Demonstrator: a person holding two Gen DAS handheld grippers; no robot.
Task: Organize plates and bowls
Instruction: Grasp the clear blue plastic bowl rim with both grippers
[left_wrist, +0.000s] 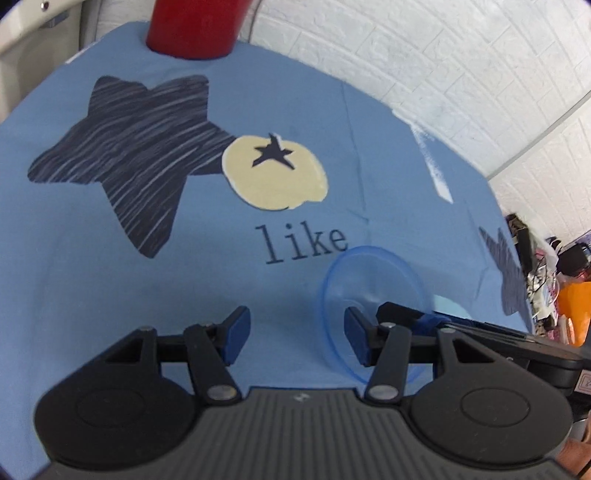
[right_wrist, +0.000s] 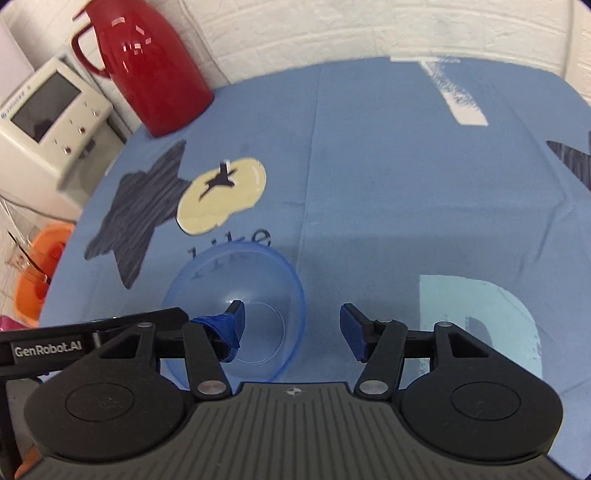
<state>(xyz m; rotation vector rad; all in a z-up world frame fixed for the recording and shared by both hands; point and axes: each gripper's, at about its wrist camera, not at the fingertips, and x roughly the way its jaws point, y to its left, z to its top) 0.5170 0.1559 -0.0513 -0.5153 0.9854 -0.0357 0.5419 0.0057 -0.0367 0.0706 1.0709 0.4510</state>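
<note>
A clear blue plastic bowl sits on the blue printed tablecloth, just below the word "like". My left gripper is open, and the bowl's left rim lies between its fingers. My right gripper is open too; its left pad hangs over the bowl's inside and its right pad is outside the rim. Each gripper shows in the other's view: a blue-tipped finger of the left one reaches in from the left, and a finger of the right one reaches in from the right. Neither clamps the bowl.
A red jug stands at the table's far left corner. Off the left edge are a white appliance with a screen and an orange basin. A white brick wall runs behind the table.
</note>
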